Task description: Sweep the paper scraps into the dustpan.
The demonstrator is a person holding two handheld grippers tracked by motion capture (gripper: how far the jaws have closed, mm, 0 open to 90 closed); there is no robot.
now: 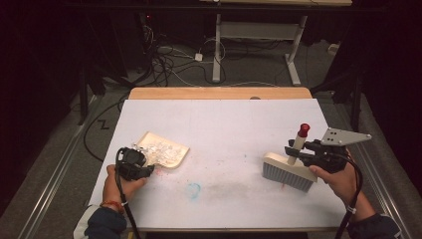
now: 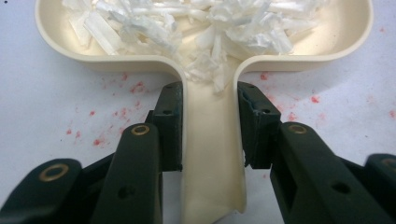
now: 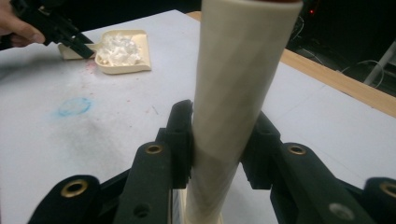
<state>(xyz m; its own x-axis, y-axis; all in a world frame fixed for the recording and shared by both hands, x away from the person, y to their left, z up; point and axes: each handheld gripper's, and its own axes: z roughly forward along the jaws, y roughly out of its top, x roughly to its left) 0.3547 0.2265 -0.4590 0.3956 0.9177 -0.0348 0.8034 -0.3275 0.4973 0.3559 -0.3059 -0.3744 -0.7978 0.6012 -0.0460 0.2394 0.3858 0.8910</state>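
The left tool (image 2: 210, 135) clamps the handle of the cream dustpan (image 2: 205, 70), which lies flat on the white worktop (image 1: 224, 129) holding white shreds (image 2: 187, 23). The right tool (image 3: 217, 140) grips the brush (image 1: 288, 172) by its upright handle; the brush head rests on the worktop, well apart from the dustpan.

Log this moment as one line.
left gripper: shut on dustpan handle | shreds: in pan | right gripper: shut on brush handle
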